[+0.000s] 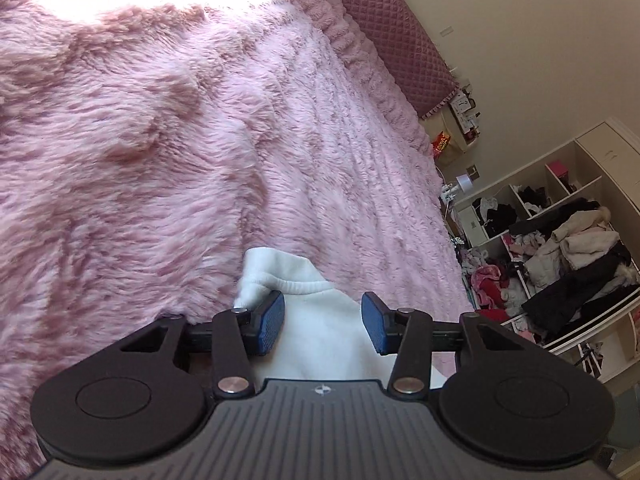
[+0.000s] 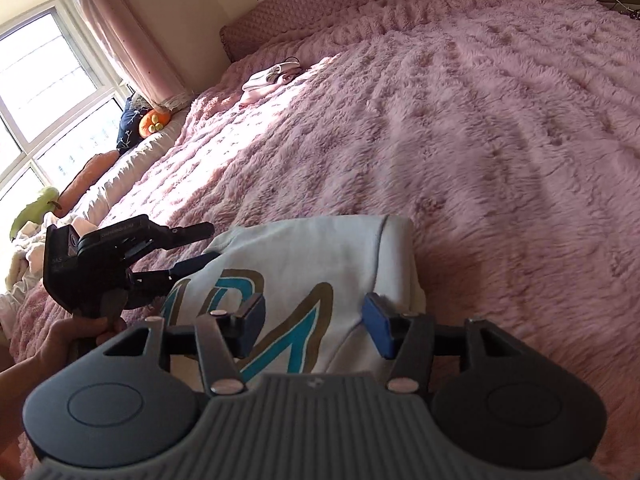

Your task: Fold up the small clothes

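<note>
Mid-fold on white sweatshirt (image 2: 320, 264) lying part-folded on pink bed (image 2: 480, 120): left claw (image 1: 323, 322) and right claw (image 2: 316, 326) both half-wide, gripping nothing, next needing a pinch on an edge.

Big teal letters edged in tan run across the white garment (image 2: 304, 280) under the right gripper (image 2: 316, 322), partly folded away; one looks like an "M", the rest unreadable

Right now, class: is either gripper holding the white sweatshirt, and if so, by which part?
Neither. The left gripper and the right gripper both stand open over the white sweatshirt, pads not pressing it.
</note>
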`<state>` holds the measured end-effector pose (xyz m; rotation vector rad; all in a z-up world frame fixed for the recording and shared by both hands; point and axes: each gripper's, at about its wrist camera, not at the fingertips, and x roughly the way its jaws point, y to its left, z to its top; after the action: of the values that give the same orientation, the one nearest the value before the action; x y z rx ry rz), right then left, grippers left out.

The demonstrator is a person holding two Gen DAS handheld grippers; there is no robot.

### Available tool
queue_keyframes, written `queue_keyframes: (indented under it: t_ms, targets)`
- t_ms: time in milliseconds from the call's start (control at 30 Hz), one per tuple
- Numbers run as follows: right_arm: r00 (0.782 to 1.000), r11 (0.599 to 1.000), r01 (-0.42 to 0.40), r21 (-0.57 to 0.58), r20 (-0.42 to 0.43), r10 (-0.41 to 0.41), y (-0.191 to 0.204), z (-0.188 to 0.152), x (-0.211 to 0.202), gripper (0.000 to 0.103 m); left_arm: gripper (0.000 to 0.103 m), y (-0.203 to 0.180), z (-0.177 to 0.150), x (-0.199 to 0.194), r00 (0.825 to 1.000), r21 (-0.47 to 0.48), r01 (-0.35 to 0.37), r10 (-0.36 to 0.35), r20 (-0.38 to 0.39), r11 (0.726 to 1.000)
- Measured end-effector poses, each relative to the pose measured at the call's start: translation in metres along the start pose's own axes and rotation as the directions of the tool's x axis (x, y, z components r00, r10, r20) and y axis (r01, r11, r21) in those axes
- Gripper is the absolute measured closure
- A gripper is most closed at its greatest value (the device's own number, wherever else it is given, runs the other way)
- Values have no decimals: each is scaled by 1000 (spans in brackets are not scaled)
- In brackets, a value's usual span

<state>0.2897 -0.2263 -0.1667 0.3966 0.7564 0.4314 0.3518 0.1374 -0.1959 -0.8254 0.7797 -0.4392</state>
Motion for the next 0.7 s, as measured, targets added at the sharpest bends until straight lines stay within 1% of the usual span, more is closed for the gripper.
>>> queue_keyframes:
  t_ms: [67, 100, 133, 167, 200, 233, 267, 300, 367, 400, 433, 467, 533, 567, 600, 633, 700]
  targets:
    - [1000, 1000, 3, 2, 3, -3, 0, 1, -2, 55, 51, -2, 2, -5, 1000, -17, 10, -10, 2, 1000]
    - [1000, 1000, 6, 10, 12, -6, 2, 2, -8, 55, 49, -8, 2, -11, 1000, 2, 17, -17, 10, 1000]
    - [1000, 1000, 6, 12, 28, -6, 6, 2, -17, 54, 46, -14, 2, -17, 1000, 27, 25, -26, 16, 999]
    - [999, 1000, 2, 9, 43, -2, 8, 1, -26, 54, 45, -25, 0, -29, 999, 72, 36, -37, 15, 997]
    - [998, 1000, -14, -7, 64, 14, 13, -4, -44, 53, 44, -35, -4, -39, 999, 108, 50, -51, 9, 993]
    - [997, 999, -25, -31, 76, 27, 17, -9, -59, 51, 42, -44, -10, -51, 998, 141, 69, -70, 3, 988]
    - [996, 998, -25, -58, 82, 30, 21, -14, -70, 46, 40, -55, -19, -65, 997, 179, 79, -80, -3, 981]
    - [995, 993, -2, -121, 94, 14, 29, -24, -90, 45, 40, -66, -31, -80, 996, 215, 85, -86, -4, 973]
    - [991, 968, 76, -238, 121, -48, 41, -42, -115, 45, 36, -86, -60, -110, 994, 287, 104, -106, -8, 952]
    - [988, 945, 116, -305, 134, -78, 47, -55, -131, 45, 35, -93, -75, -123, 995, 311, 98, -102, -5, 945]
    - [987, 933, 125, -337, 136, -84, 51, -65, -141, 45, 34, -101, -91, -136, 996, 330, 92, -94, -8, 940]
    - [989, 925, 115, -361, 127, -73, 54, -74, -150, 45, 33, -108, -110, -148, 997, 345, 81, -83, -9, 935]
    - [993, 903, 95, -419, 107, -54, 63, -91, -160, 42, 30, -117, -137, -161, 999, 346, 46, -46, -8, 937]
    - [993, 875, 103, -473, 104, -60, 72, -103, -164, 41, 30, -122, -154, -167, 1000, 340, 14, -12, -7, 940]
    - [992, 850, 109, -515, 105, -64, 79, -113, -165, 41, 30, -124, -167, -172, 1000, 328, -2, 3, -3, 945]
    - [993, 836, 104, -539, 98, -61, 84, -119, -165, 41, 30, -126, -179, -176, 1000, 319, -7, 9, -3, 948]
    - [997, 821, 76, -566, 72, -43, 91, -133, -162, 41, 30, -127, -197, -178, 1000, 301, -28, 29, 2, 953]
